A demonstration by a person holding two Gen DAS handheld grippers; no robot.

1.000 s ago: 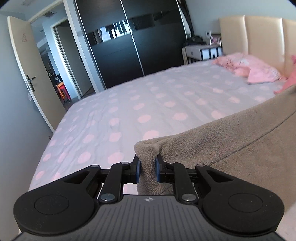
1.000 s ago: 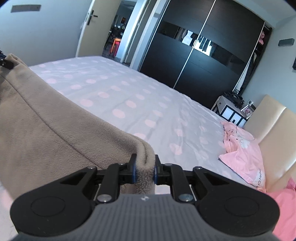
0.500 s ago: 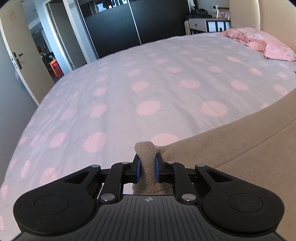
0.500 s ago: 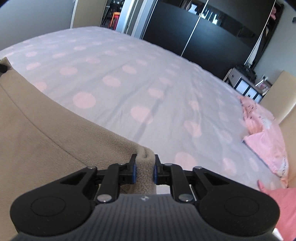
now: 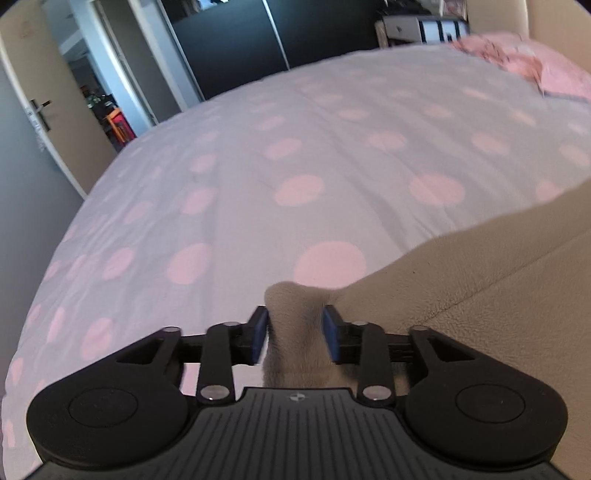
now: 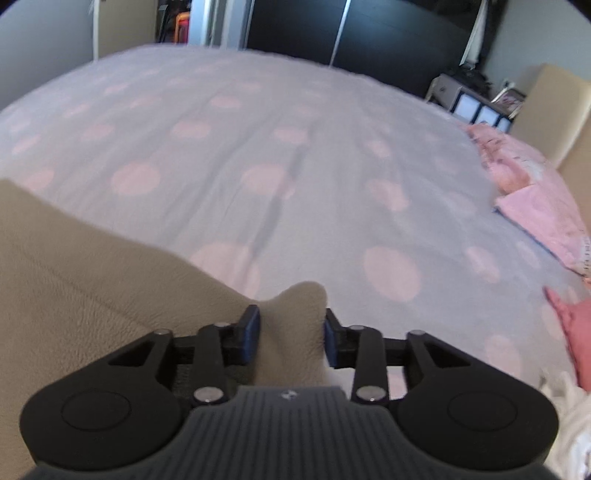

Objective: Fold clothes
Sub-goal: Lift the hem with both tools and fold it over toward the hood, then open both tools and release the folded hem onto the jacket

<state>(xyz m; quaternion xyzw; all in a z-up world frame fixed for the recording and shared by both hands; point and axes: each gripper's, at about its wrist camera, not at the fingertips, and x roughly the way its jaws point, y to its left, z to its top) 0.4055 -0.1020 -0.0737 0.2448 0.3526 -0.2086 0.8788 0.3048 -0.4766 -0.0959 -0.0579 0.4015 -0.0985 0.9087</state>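
Two sets of my fingers, left gripper (image 5: 295, 334) and right gripper (image 6: 291, 332), are opening around beige fleece garment (image 5: 480, 295) corners over the dotted bed (image 5: 295, 147); no writing is readable.

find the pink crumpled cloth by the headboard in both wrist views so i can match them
Left wrist view: the pink crumpled cloth lies at the top right, on the far end of the polka-dot bedspread.
Right wrist view: the same cloth lies at the right edge, about mid-height.
Shared landmark: the black sliding wardrobe along the top of both views.
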